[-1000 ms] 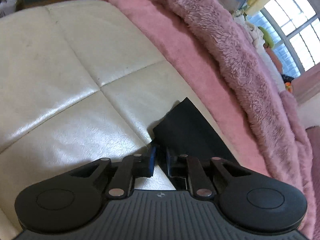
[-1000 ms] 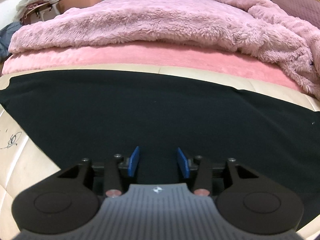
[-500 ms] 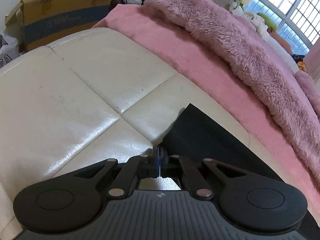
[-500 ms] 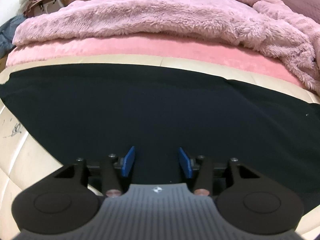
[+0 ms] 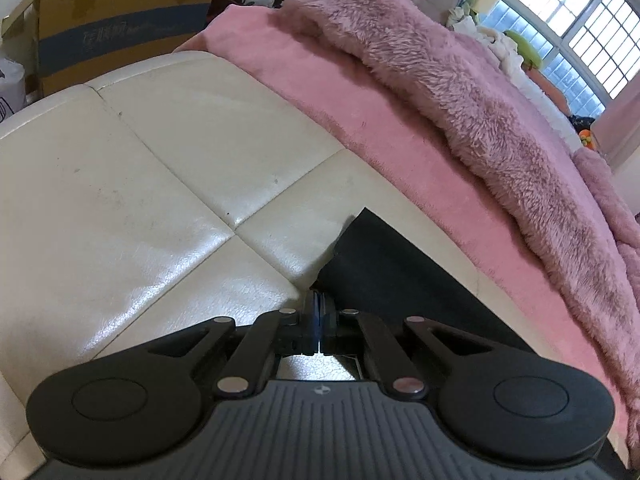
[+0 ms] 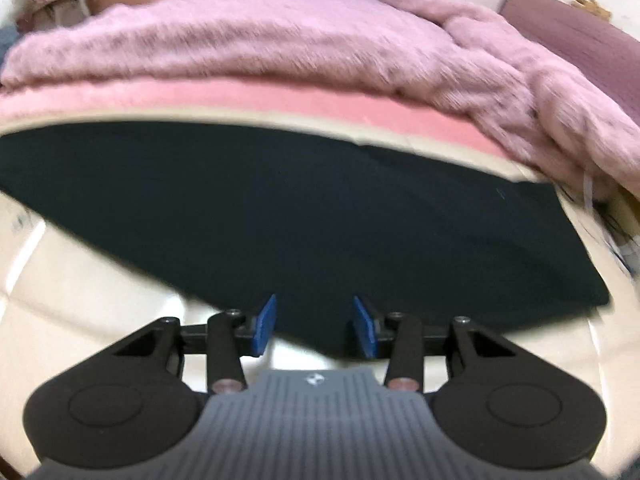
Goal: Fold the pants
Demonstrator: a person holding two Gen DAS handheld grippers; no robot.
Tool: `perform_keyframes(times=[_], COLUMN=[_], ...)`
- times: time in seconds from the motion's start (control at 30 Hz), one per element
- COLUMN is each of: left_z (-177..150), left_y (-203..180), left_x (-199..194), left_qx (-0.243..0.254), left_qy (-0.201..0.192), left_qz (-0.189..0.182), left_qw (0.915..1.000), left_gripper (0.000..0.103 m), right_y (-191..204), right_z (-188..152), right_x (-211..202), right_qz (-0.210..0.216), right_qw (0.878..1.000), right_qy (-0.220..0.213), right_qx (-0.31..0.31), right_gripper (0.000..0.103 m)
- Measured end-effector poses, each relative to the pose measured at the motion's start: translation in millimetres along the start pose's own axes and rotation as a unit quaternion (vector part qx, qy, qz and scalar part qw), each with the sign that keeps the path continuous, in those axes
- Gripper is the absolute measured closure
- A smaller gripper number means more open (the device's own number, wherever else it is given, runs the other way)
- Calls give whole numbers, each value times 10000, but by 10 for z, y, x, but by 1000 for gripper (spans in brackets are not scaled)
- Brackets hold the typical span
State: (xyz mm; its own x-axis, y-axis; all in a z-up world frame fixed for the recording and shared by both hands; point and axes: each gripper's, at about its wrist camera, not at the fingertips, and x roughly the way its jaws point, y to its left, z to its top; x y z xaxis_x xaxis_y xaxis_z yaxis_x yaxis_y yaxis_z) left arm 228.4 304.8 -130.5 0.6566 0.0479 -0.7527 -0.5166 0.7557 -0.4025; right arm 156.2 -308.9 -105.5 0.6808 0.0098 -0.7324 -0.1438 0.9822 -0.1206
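Observation:
Black pants (image 6: 300, 216) lie flat across a cream quilted leather surface (image 5: 120, 208). In the left wrist view one end of the pants (image 5: 384, 264) shows as a dark corner. My left gripper (image 5: 319, 308) is shut on the near corner of that end. My right gripper (image 6: 315, 322) is open, its blue pads either side of the pants' near edge, with nothing gripped. The right wrist view is blurred by motion.
A pink sheet (image 5: 360, 112) and a fluffy mauve blanket (image 5: 480, 92) border the far side of the leather surface; the blanket also shows in the right wrist view (image 6: 280, 44). A cardboard box (image 5: 116, 20) stands beyond the left end. A window (image 5: 592, 28) is far right.
My left gripper closed on the corner of the pants and lifted it slightly. My right gripper stayed open and pulled back toward the near edge of the pants.

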Motion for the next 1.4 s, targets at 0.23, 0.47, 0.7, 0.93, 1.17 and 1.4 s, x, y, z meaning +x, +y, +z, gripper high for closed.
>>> perform_keyframes(times=[0.23, 0.47, 0.7, 0.93, 1.17, 1.4], left_z=[17, 16, 30, -30, -56, -228], left_y=[1, 12, 15, 244, 663, 576], left_x=[3, -9, -72, -109, -342, -243], left_qx=[22, -68, -96, -336, -1757, -1985], left_qy=[67, 89, 22, 132, -103, -13], left_qz=[70, 66, 160, 231, -295, -683], left_qw=[10000, 9999, 9998, 9991, 9839, 9777], left_gripper=[103, 103, 103, 103, 65, 48], right_y=[44, -184, -73, -162, -184, -183], right_z=[-225, -196, -203, -303, -343, -238], right_x=[170, 214, 204, 96, -36, -174], right_qz=[-367, -573, -749, -612, -526, -664], right_qw=[9937, 9759, 9687, 9734, 9769, 9792], right_qy=[246, 267, 95, 267, 302, -168], right_qx=[1034, 2087, 2363, 2190, 2049, 1912], right_gripper=[64, 63, 103, 103, 83, 74])
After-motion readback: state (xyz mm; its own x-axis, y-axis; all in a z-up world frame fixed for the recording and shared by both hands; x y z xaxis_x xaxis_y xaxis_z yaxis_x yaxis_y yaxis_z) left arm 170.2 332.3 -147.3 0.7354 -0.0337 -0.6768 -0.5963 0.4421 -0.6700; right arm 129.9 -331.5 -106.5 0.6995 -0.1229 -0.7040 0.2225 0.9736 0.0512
